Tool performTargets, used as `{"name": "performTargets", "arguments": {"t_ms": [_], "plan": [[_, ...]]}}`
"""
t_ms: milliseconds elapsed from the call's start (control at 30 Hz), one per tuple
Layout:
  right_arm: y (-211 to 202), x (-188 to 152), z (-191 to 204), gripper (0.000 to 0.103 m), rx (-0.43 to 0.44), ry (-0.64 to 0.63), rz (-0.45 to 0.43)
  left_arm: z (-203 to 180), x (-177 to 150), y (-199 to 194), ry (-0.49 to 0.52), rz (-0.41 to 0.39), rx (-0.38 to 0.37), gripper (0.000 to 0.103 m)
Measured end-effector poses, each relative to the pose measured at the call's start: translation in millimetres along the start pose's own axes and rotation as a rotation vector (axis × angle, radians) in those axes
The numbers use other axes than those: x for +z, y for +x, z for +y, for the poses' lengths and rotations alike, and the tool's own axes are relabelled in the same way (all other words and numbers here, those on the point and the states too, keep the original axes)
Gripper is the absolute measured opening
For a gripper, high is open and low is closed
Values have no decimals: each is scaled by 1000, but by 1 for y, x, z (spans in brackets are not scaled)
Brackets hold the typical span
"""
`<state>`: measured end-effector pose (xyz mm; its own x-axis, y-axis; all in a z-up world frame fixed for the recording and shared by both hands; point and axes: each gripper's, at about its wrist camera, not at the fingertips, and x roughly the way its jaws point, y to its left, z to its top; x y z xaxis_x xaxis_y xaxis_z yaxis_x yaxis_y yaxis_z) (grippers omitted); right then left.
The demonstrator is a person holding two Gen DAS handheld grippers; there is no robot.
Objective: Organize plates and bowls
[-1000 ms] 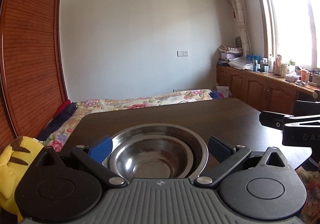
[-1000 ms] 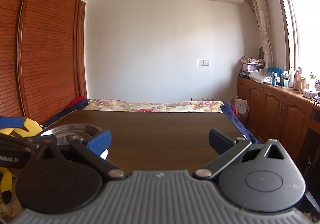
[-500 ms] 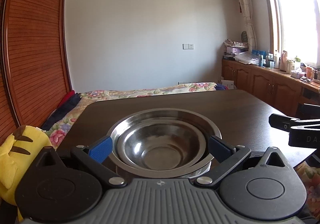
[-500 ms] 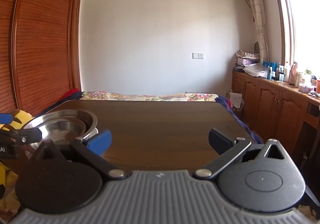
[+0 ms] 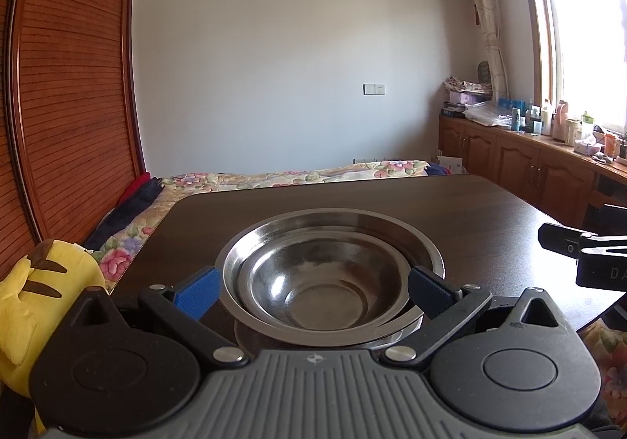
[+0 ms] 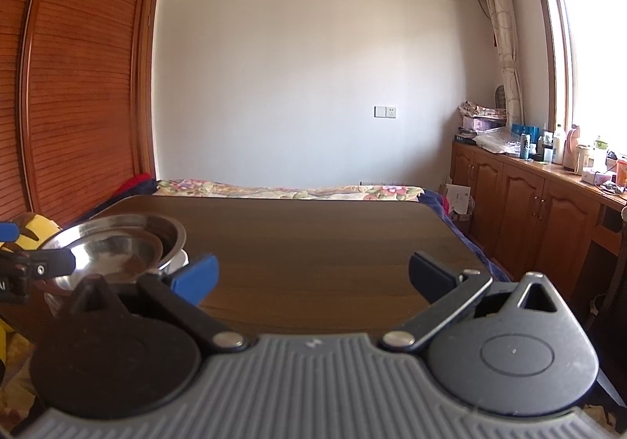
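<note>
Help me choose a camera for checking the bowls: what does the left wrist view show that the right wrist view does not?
Only the left wrist view looks down into the nested steel bowls, centred between the open left gripper's blue fingers. Only the right wrist view shows the stack from the side, at the table's left, with bare tabletop between the open right gripper's fingers. Both share the dark table, yellow plush toy and bowls.

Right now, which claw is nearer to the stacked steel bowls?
Left. The left claw is open with a finger on either side of the stacked steel bowls. The right claw is open over bare table, off to the bowls' right.
</note>
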<state>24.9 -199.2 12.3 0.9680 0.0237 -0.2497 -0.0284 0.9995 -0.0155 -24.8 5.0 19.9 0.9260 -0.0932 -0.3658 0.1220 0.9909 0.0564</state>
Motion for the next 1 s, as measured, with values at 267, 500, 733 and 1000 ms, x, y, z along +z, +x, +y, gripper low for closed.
{"name": "performTargets", "arguments": {"t_ms": [267,500,733,1000], "plan": [[0,0,1,103,1,-1,1,2,-2,1,-4,3,-2,103],[0,0,2,103,1,1,2,2,-2,1,-3,3,-3,103],[0,0,3,103,2,1,1,2,-2,1,-4,3,-2,103],[0,0,2,103,4,0,2,2,-2,1,-4,3,-3,103]]}}
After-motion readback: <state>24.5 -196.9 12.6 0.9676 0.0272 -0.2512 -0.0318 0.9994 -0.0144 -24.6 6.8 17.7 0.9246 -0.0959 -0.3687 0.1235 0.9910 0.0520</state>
